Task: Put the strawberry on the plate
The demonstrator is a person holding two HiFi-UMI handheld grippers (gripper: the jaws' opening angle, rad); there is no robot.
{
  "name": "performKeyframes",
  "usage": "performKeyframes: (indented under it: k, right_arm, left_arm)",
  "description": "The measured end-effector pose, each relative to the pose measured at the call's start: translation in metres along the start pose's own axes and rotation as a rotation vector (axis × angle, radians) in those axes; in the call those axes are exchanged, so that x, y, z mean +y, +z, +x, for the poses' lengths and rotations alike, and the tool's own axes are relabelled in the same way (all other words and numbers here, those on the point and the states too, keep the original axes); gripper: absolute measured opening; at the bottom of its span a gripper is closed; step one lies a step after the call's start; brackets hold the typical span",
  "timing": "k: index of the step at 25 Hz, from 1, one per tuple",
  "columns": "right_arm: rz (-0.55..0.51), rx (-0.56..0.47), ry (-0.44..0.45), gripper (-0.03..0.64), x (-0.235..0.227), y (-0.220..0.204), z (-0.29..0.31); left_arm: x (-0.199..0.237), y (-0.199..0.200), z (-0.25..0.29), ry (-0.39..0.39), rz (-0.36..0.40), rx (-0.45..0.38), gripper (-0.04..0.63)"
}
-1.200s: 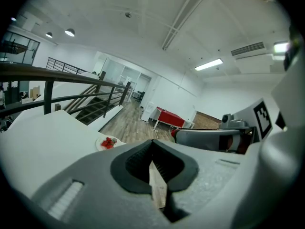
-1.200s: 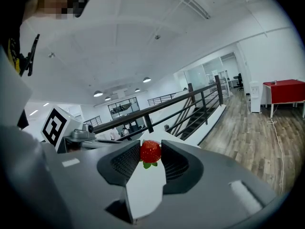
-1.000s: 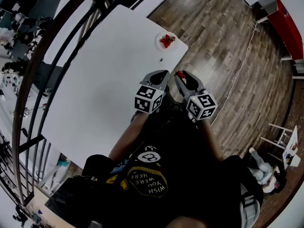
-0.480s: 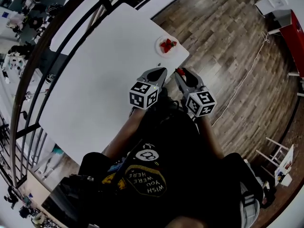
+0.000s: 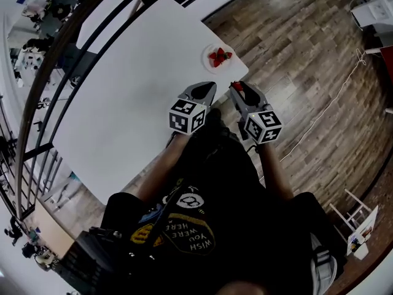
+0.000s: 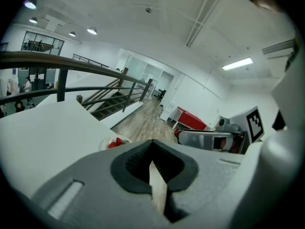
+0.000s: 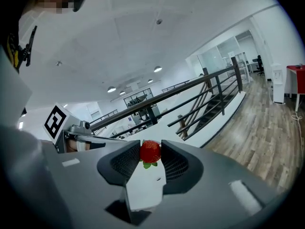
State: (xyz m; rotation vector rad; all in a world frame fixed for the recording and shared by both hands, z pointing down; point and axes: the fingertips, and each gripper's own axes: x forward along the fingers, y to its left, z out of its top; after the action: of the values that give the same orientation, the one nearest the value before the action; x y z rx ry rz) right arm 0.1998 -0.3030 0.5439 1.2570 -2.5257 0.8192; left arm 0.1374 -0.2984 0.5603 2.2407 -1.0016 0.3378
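Observation:
A small white plate [image 5: 212, 64] sits at the right corner of the white table [image 5: 135, 91] and holds red strawberries [image 5: 219, 57]. The plate also shows in the left gripper view [image 6: 107, 141]. My right gripper [image 5: 237, 88] is held near the table's right edge, short of the plate, shut on a red strawberry [image 7: 150, 151] with green leaves. The strawberry [image 5: 235, 86] peeks out at its tip in the head view. My left gripper [image 5: 204, 90] hovers over the table edge beside it, jaws together with nothing between them.
Black railings [image 5: 73, 54] run along the table's far side. Wood floor [image 5: 307, 72] lies to the right, with a white cable [image 5: 325, 112] across it. A red cabinet [image 6: 190, 120] stands farther off. The person's body and dark shirt [image 5: 202, 220] fill the lower head view.
Both grippers have edged slightly up the picture toward the plate; the right one still carries the strawberry. The head camera has shifted a little.

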Motion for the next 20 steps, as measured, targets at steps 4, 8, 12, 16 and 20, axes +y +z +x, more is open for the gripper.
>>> performKeyframes:
  k: [4,8,12,16,20]
  right_arm:
    - [0.001,0.024,0.0,0.141,-0.009,-0.005,0.011]
    - [-0.031,0.054,-0.036,0.141,-0.021,-0.015,0.03]
    - [-0.028,0.071,-0.061,0.141,-0.036,-0.018,0.043]
    - [-0.035,0.082,-0.082,0.141,-0.051,-0.02,0.057]
    - [-0.068,0.111,-0.083,0.141,-0.062,-0.03,0.077]
  left_arm:
    - [0.009,0.002,0.009,0.005,-0.001,0.014,0.002]
    - [0.029,-0.001,0.02,0.003,0.016,0.033,0.002]
    - [0.038,0.0,0.033,-0.016,0.03,0.055,0.002]
    - [0.049,-0.005,0.05,-0.024,0.043,0.069,0.002]
    - [0.07,-0.023,0.071,0.001,0.08,0.118,0.002]
